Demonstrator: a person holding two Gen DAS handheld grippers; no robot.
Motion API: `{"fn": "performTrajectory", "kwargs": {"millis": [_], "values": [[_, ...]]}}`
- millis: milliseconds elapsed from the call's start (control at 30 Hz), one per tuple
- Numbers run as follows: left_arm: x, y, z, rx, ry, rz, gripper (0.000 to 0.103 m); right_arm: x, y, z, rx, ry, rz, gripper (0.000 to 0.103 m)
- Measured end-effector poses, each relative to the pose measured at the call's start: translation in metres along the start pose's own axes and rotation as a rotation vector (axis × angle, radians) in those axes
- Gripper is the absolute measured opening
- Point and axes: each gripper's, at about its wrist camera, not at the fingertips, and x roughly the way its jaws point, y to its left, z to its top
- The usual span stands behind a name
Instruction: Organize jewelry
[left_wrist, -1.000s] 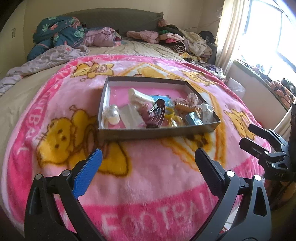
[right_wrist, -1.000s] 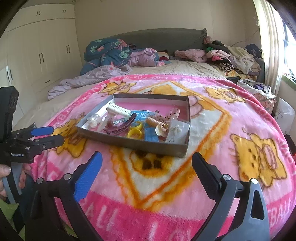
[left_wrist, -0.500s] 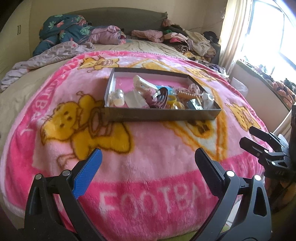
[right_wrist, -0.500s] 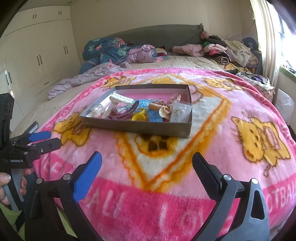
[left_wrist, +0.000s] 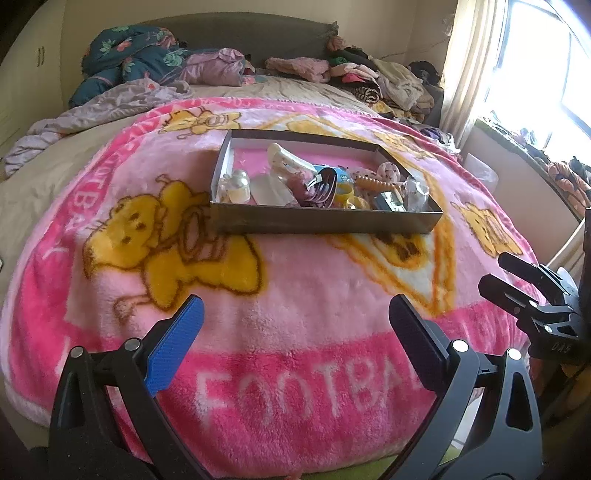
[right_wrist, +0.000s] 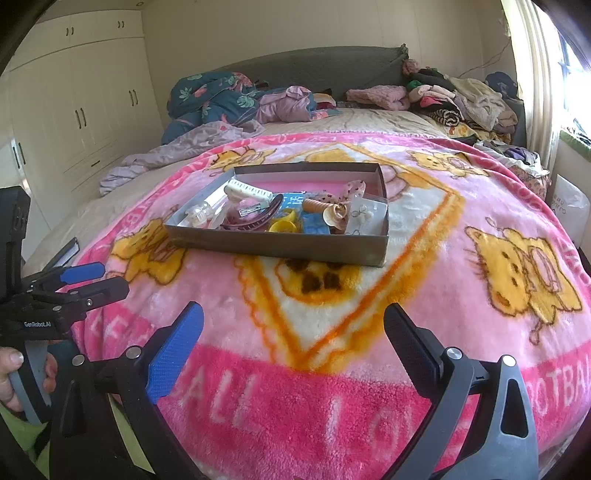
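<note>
A shallow grey cardboard tray (left_wrist: 325, 221) (right_wrist: 280, 249) lies on a pink cartoon blanket (left_wrist: 295, 288) in the middle of the bed. It holds a dark hair claw (left_wrist: 319, 188) (right_wrist: 255, 218), a yellow ring (left_wrist: 345, 192) (right_wrist: 282, 225), a white clip (left_wrist: 284, 158), a clear pearl-topped piece (left_wrist: 238, 182), an orange spiral tie (left_wrist: 369, 182) and a card of earrings (right_wrist: 364, 216). My left gripper (left_wrist: 295, 306) (right_wrist: 110, 278) hangs open near the blanket's front edge, well short of the tray. My right gripper (right_wrist: 293, 310) (left_wrist: 493, 271) is open too, beside it on the right, and holds nothing.
Heaped clothes and bedding (left_wrist: 147, 62) (right_wrist: 461, 96) lie along the grey headboard. White wardrobes (right_wrist: 74, 110) stand at the left, a bright window (left_wrist: 546, 74) at the right. A white bag (right_wrist: 569, 206) sits beside the bed. A hand (right_wrist: 11, 373) grips the left gripper's handle.
Both grippers have drawn back and dropped lower towards the bed's foot. The tray now looks farther off and more of the blanket's lettered border shows. Both stay open.
</note>
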Motion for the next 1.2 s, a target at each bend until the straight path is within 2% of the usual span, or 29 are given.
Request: {"fn": "performTrajectory", "kwargs": {"millis": [1200], "values": [[-0.0049, 0.0032, 0.0012, 0.002, -0.009, 0.034, 0.092, -0.0015, -0.0038, -0.0005, 0.009, 0.003, -0.001, 0.095]]}}
